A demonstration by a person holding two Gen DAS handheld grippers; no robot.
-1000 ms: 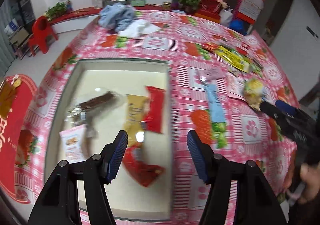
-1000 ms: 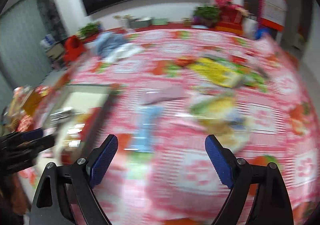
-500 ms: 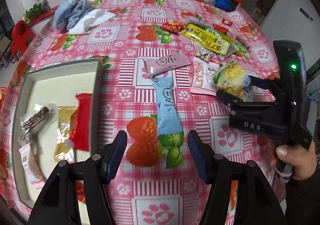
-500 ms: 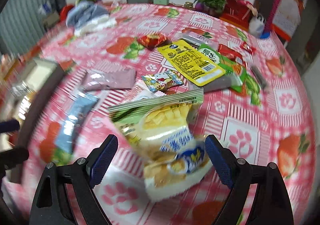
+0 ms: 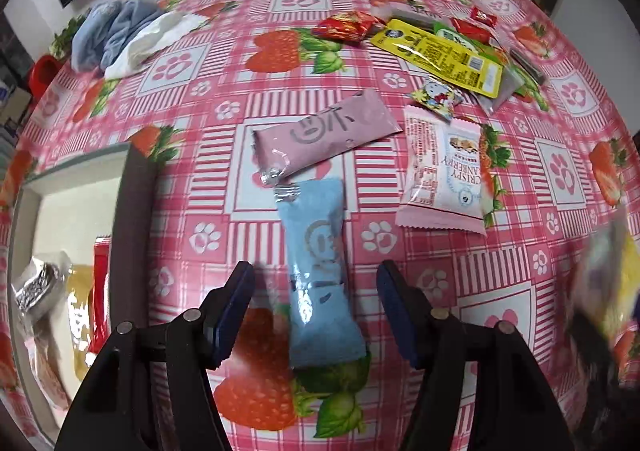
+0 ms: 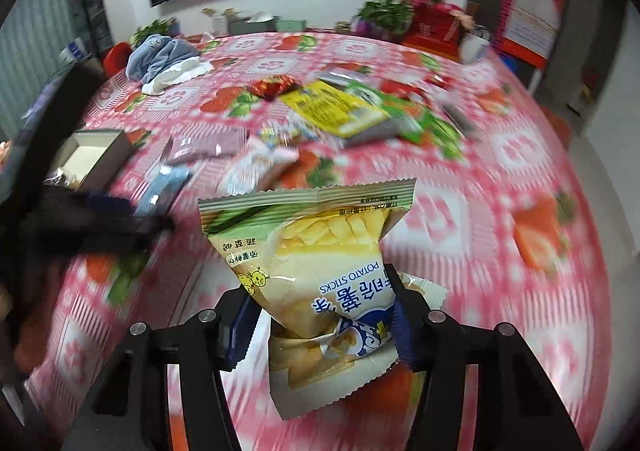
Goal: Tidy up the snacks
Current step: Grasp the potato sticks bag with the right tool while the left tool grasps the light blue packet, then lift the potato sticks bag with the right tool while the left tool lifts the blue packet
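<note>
A light blue snack packet [image 5: 320, 283] lies flat on the pink strawberry tablecloth. My left gripper [image 5: 316, 295] straddles its lower half; the jaws are closing, but a gap still shows on each side of the packet. My right gripper [image 6: 320, 315] is closing on a yellow and green potato sticks bag [image 6: 316, 247], and its blue pads pinch the bag's waist. The bag stands upright between the fingers. A white box with a grey wall [image 5: 132, 211] sits at the left and holds several snacks.
A pink packet [image 5: 324, 131] and a cranberry crisp pack [image 5: 444, 179] lie just beyond the blue one. A yellow packet [image 5: 440, 55], a red wrapper [image 5: 348, 27] and other snacks sit farther back. Bundled blue and white cloth [image 5: 120, 35] is at the far left.
My left gripper swung from over the box to the right and down onto the blue packet. My right gripper came over the potato sticks bag and narrowed onto it.
</note>
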